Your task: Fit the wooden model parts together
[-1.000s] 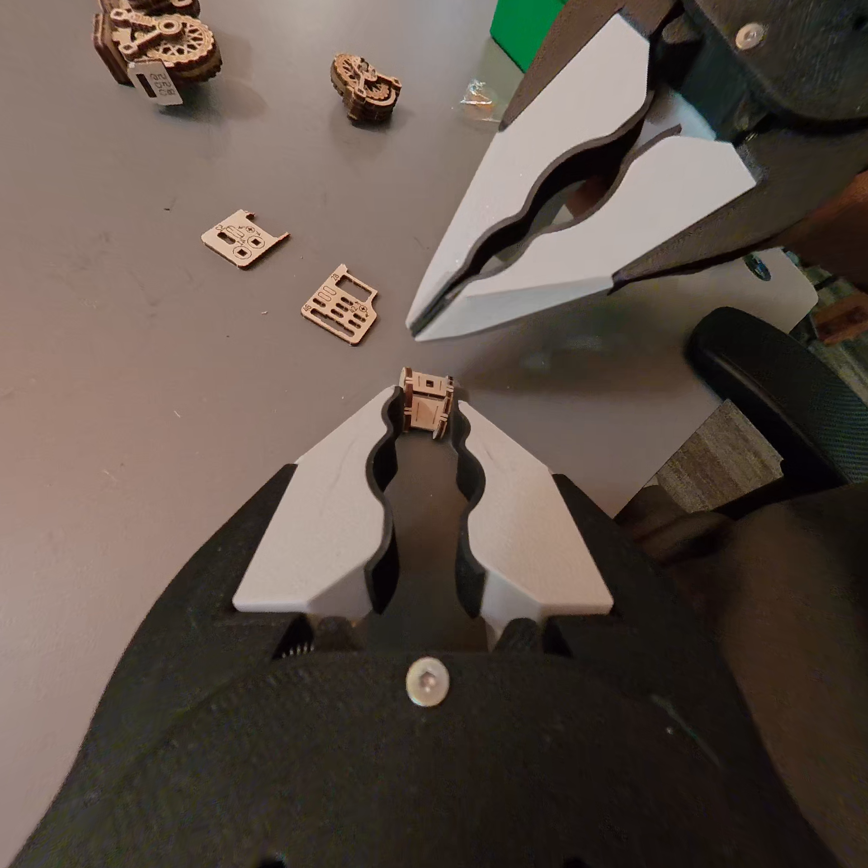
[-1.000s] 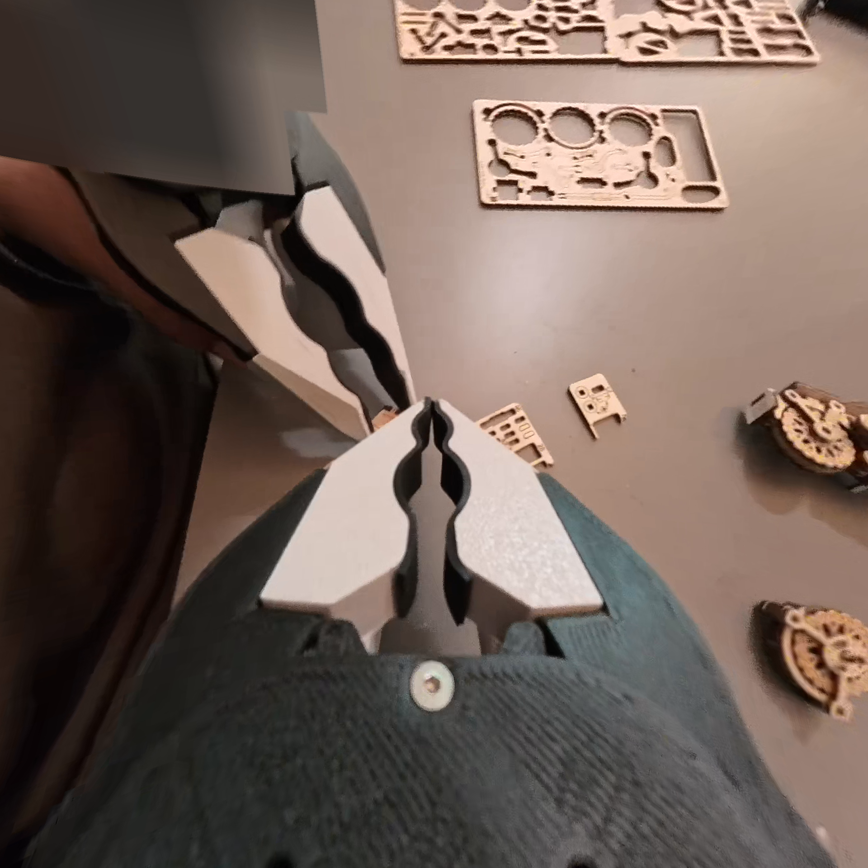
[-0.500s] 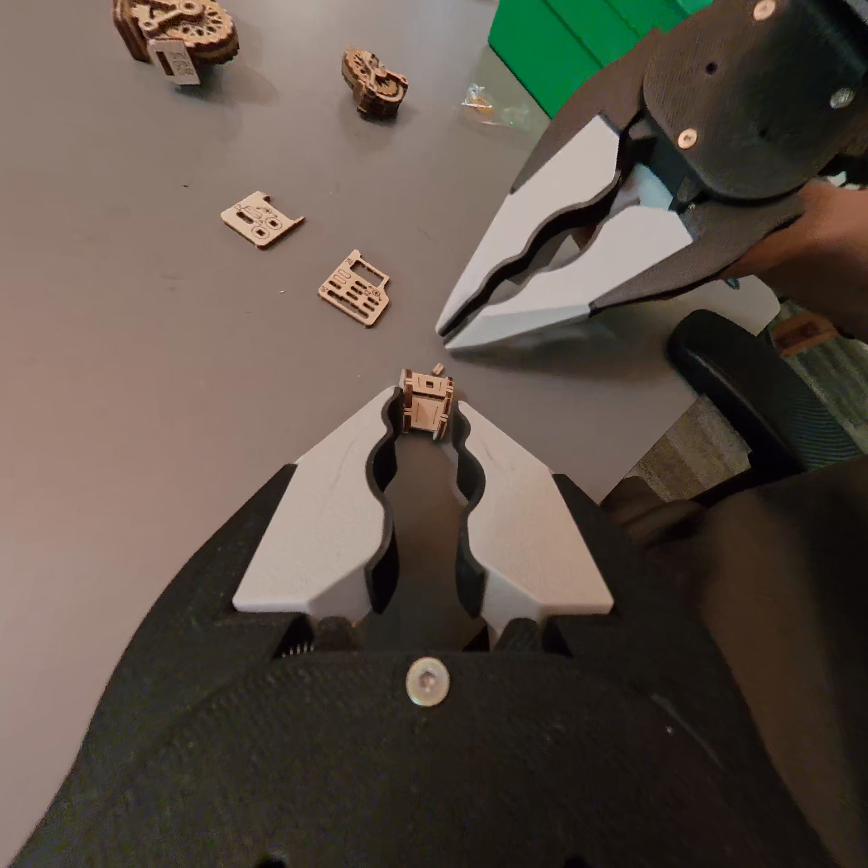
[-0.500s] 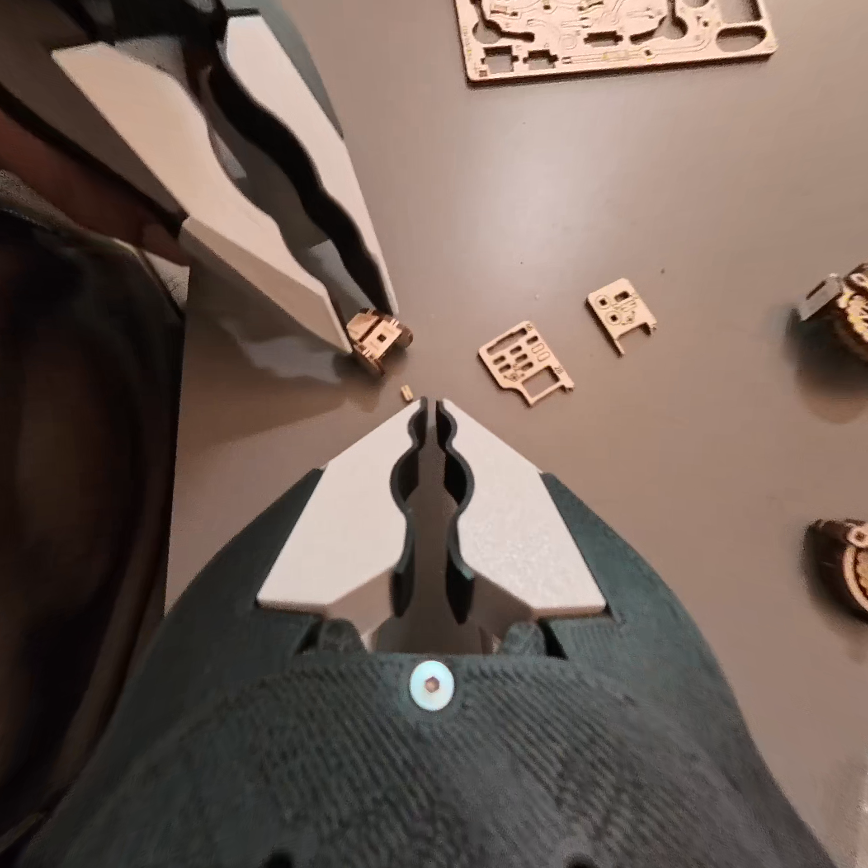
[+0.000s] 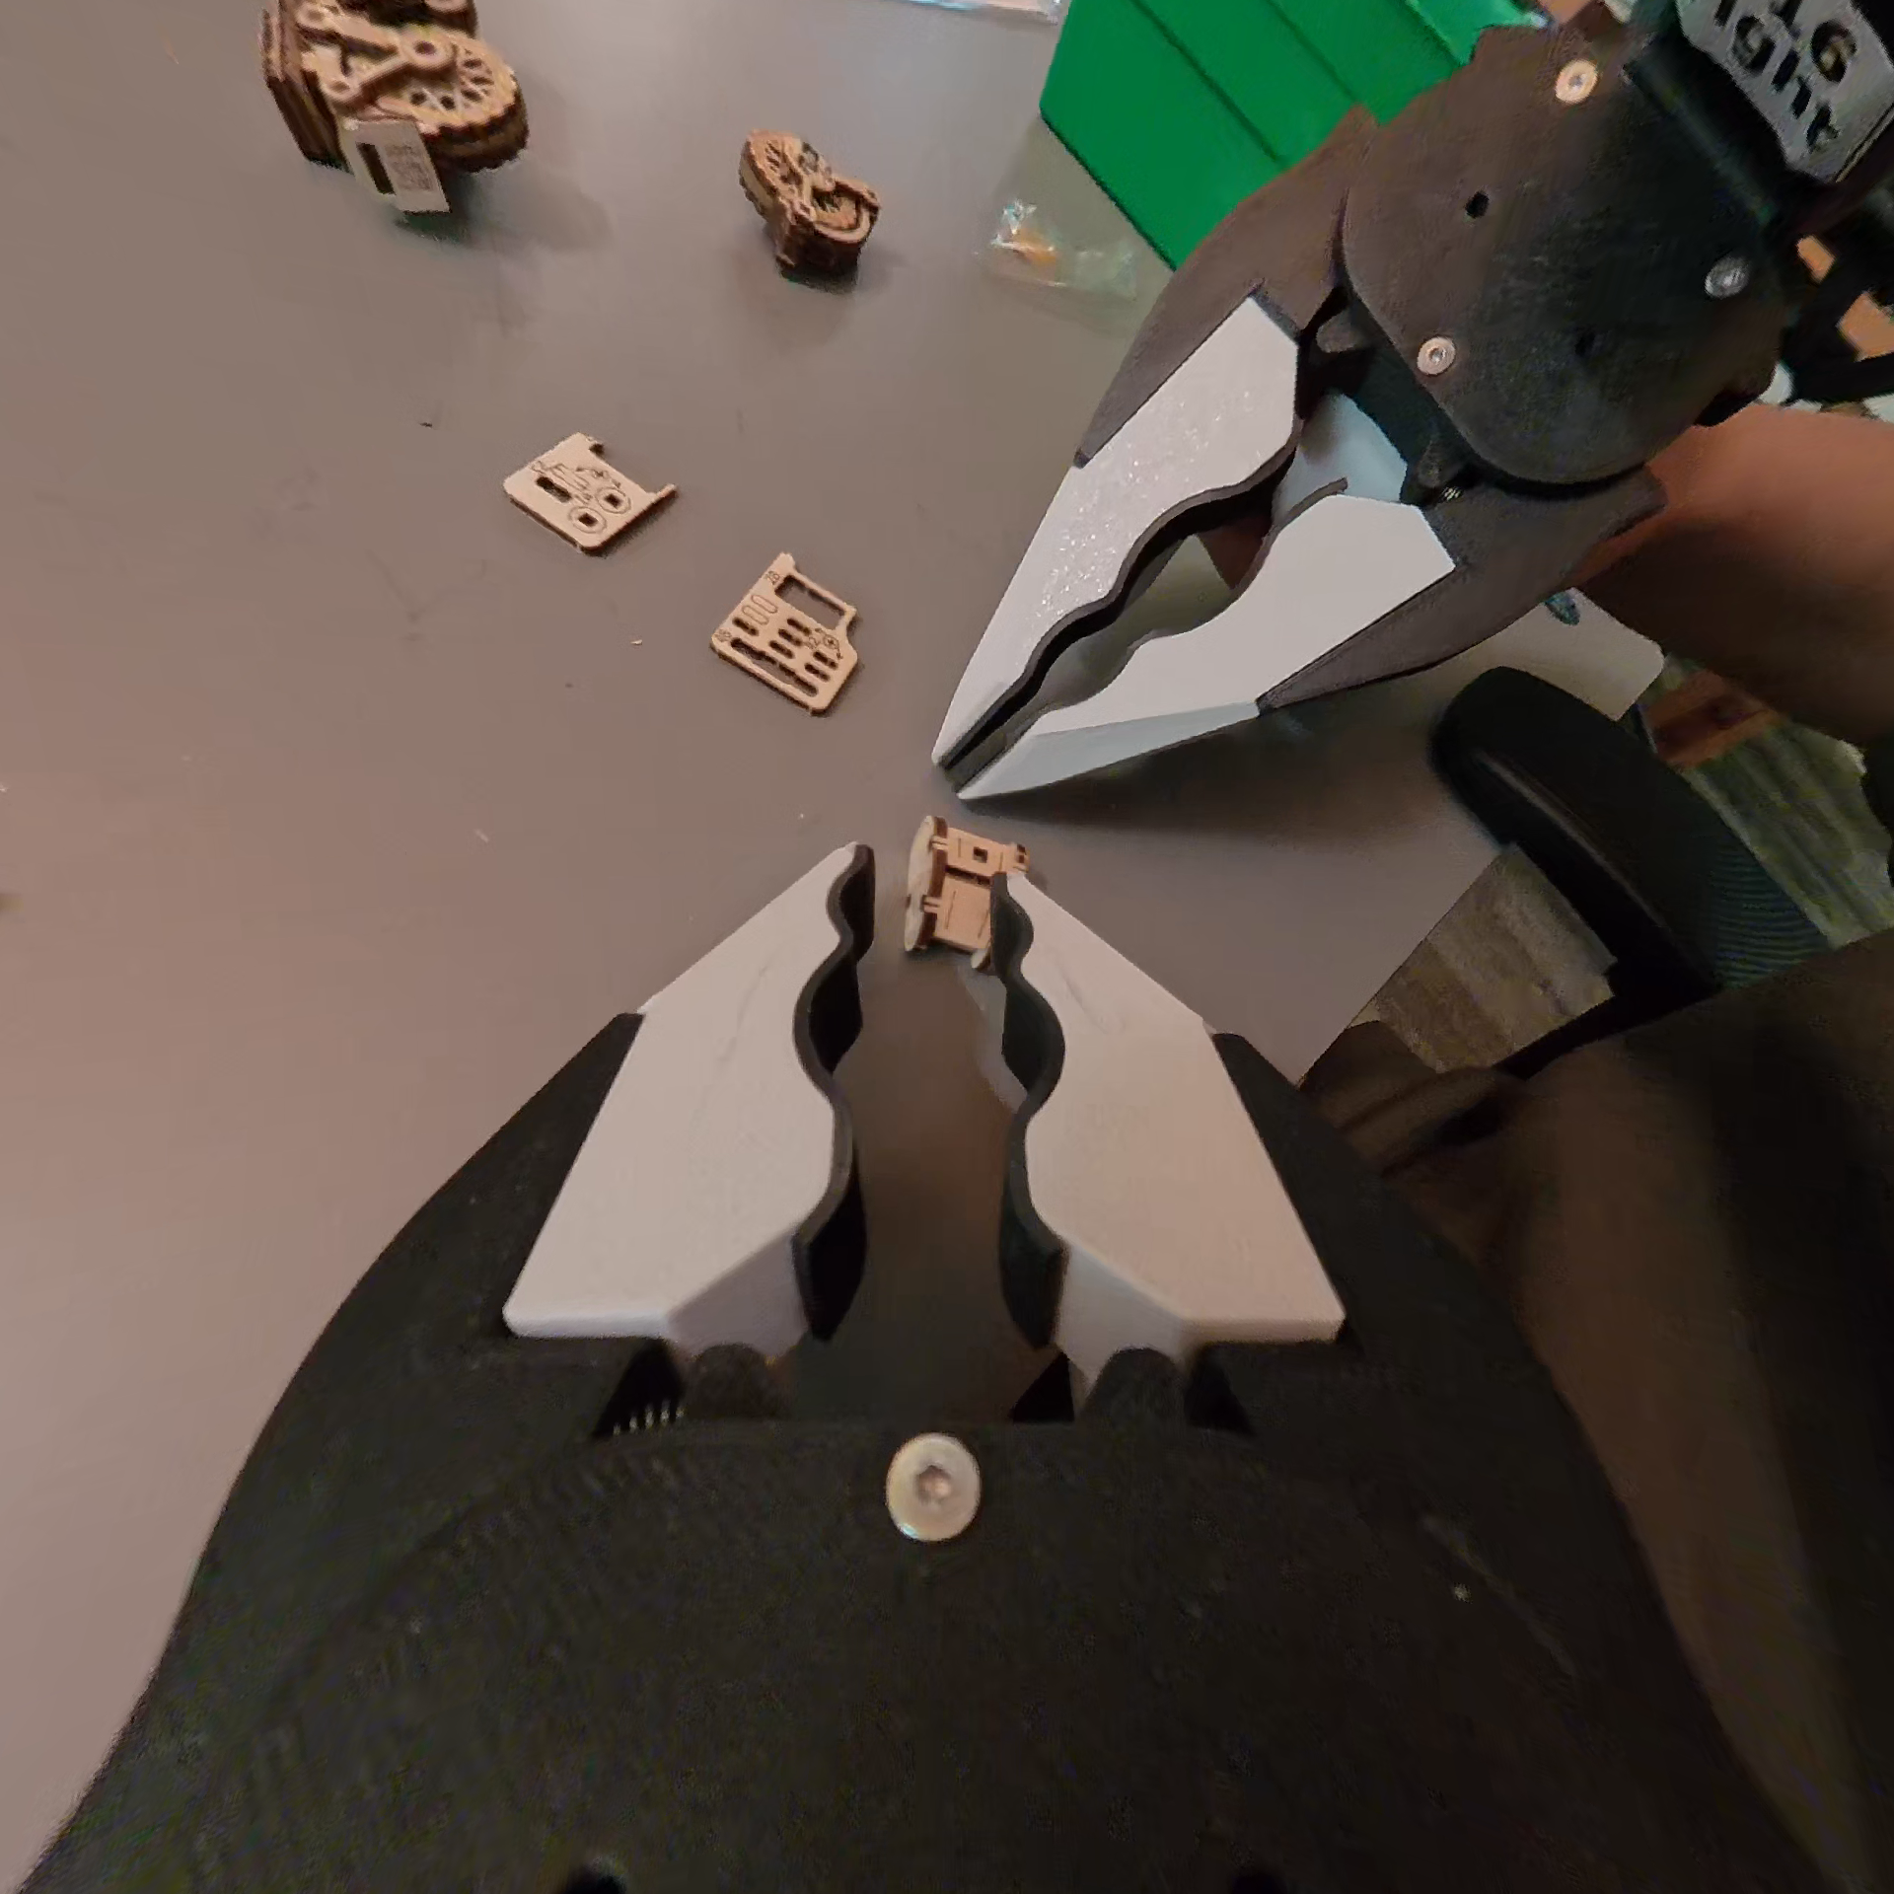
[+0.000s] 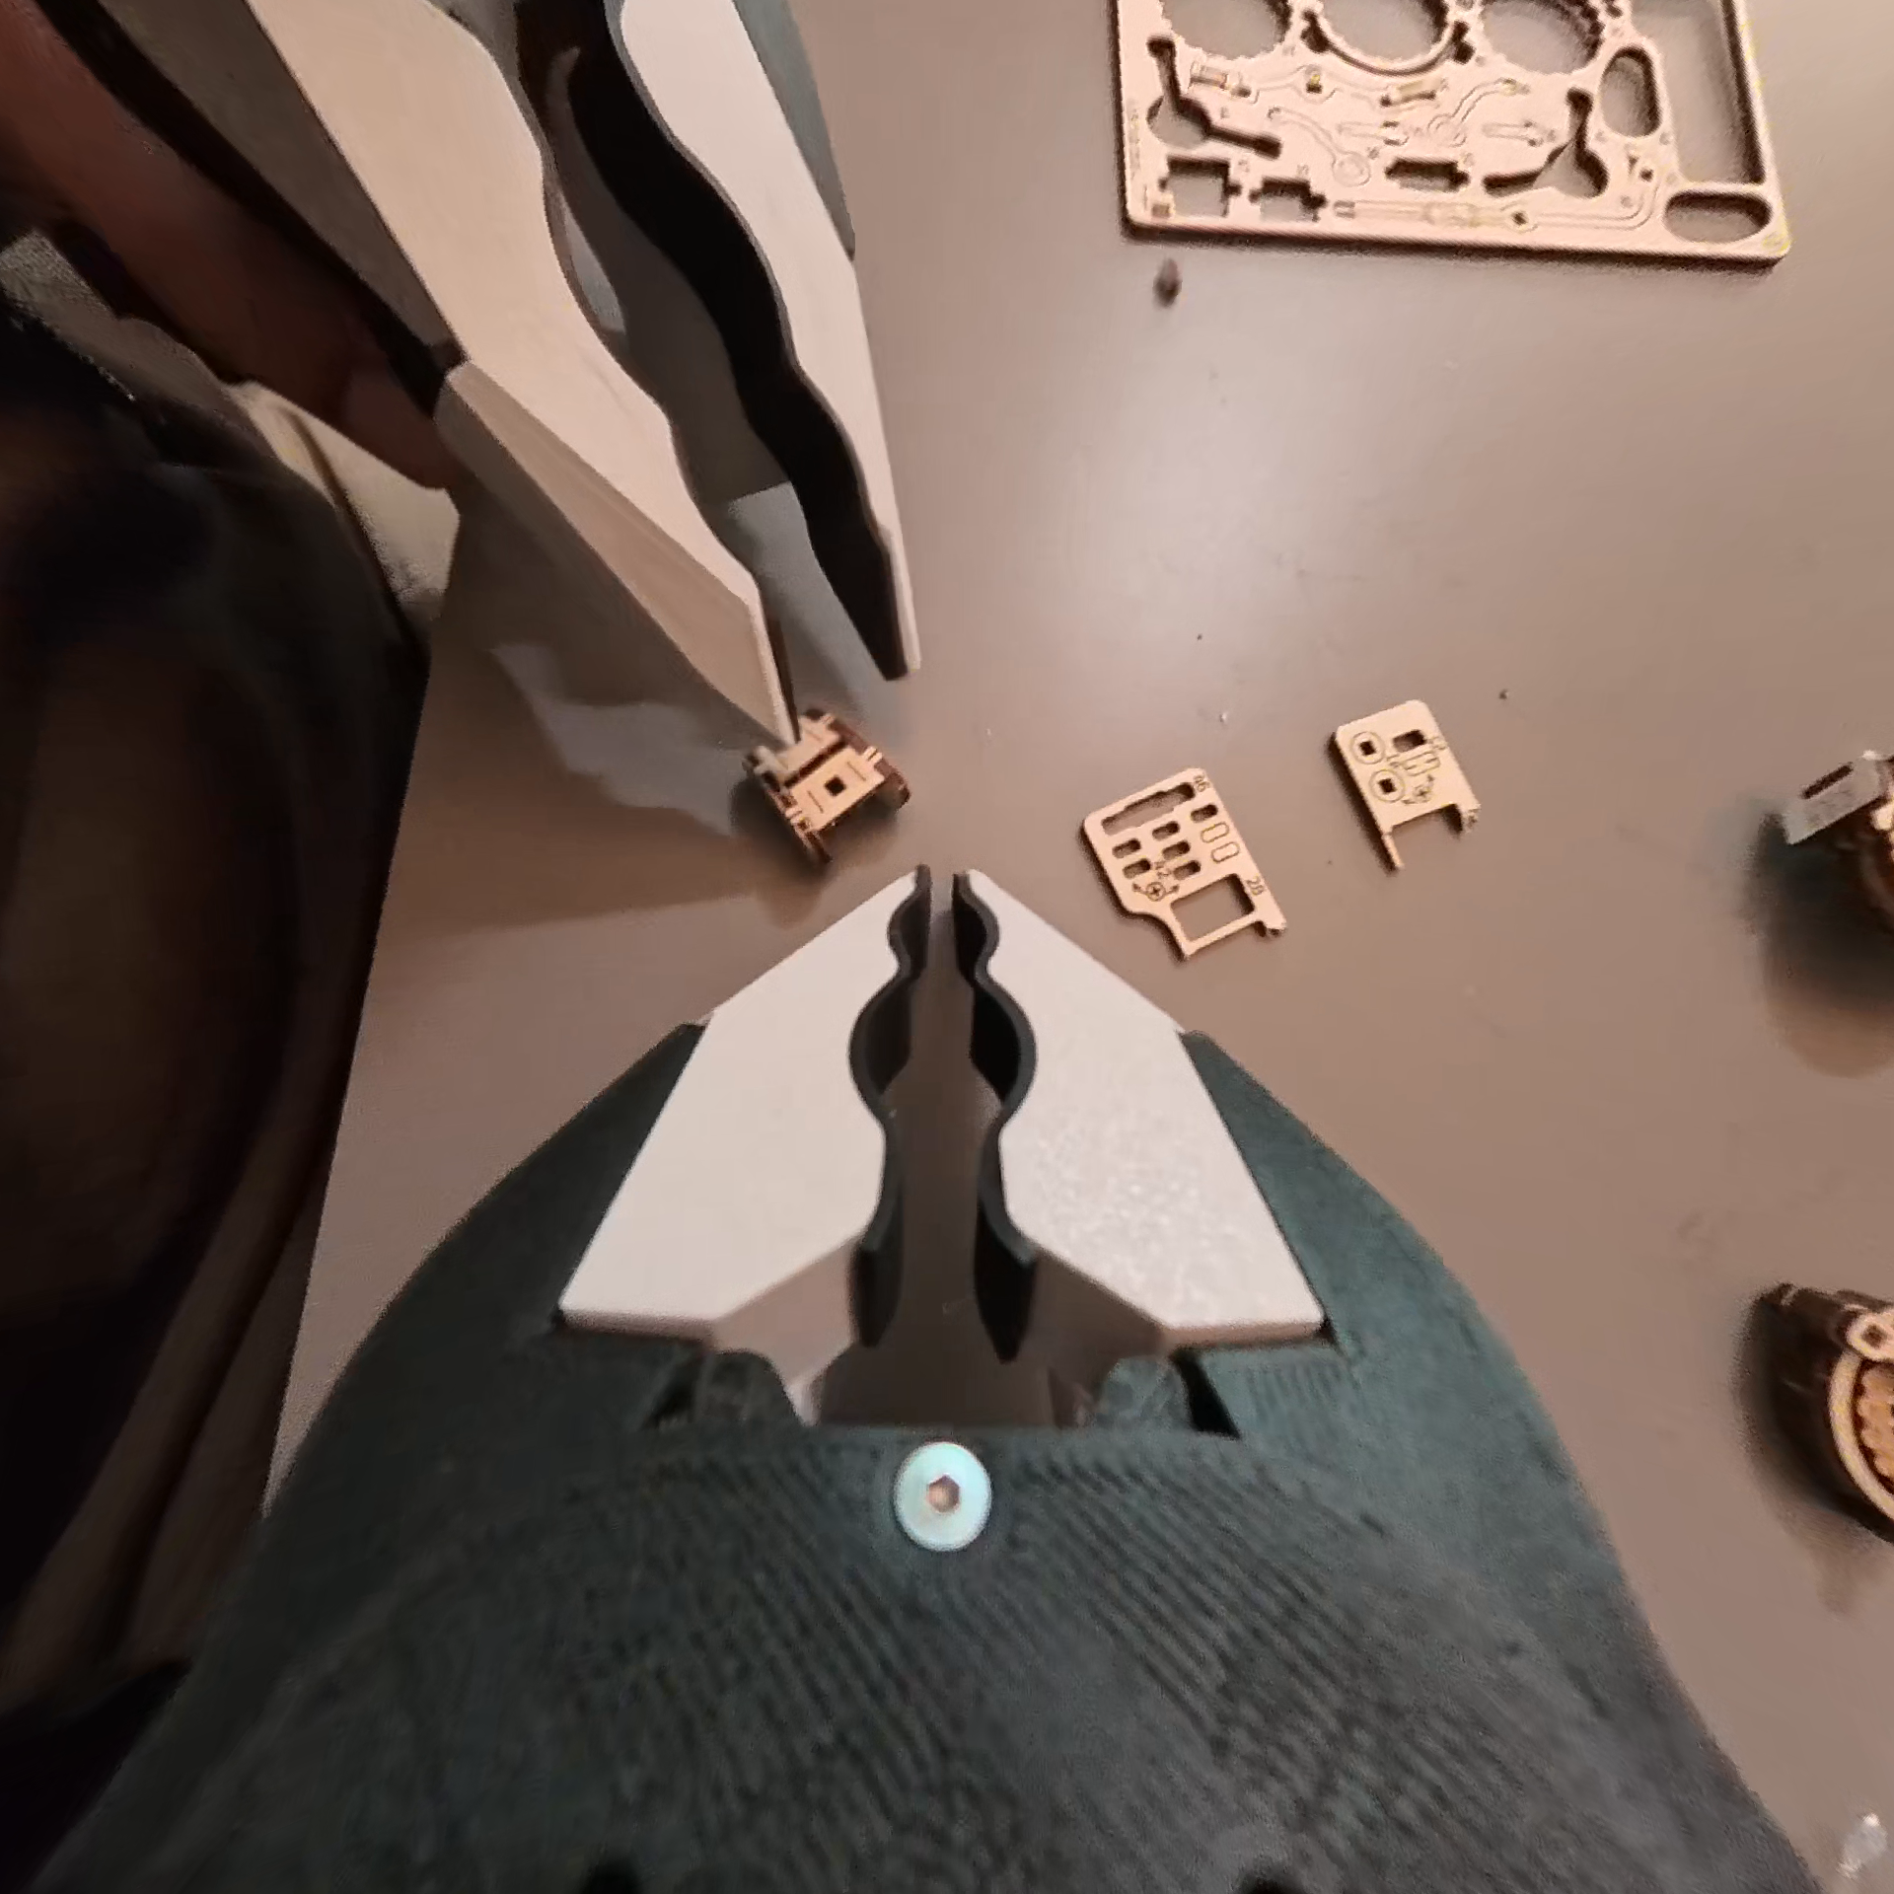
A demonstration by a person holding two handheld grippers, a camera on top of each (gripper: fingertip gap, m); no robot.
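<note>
Grey counter is carrying your small wooden block, resting loose for a regrip. Your left gripper is spreading its jaws around it; your right gripper, at its two o'clock, is waiting nearly closed, empty.

— What is the table made of?
— It looks like a smooth grey laminate with a soft sheen. On it, at twelve o'clock from the left gripper, the small wooden block is pale, raw, laser-cut plywood with dark burnt edges.
— And the gripper itself?
— Matt grey plastic fingers with black rubbery liners, a rough, layered black printed body, and a shiny metal screw.
— The flat pieces at eleven o'clock?
— The slotted panel and the cut-out sheet are the same thin, matt plywood. The green box at one o'clock looks like glossy plastic.
</note>
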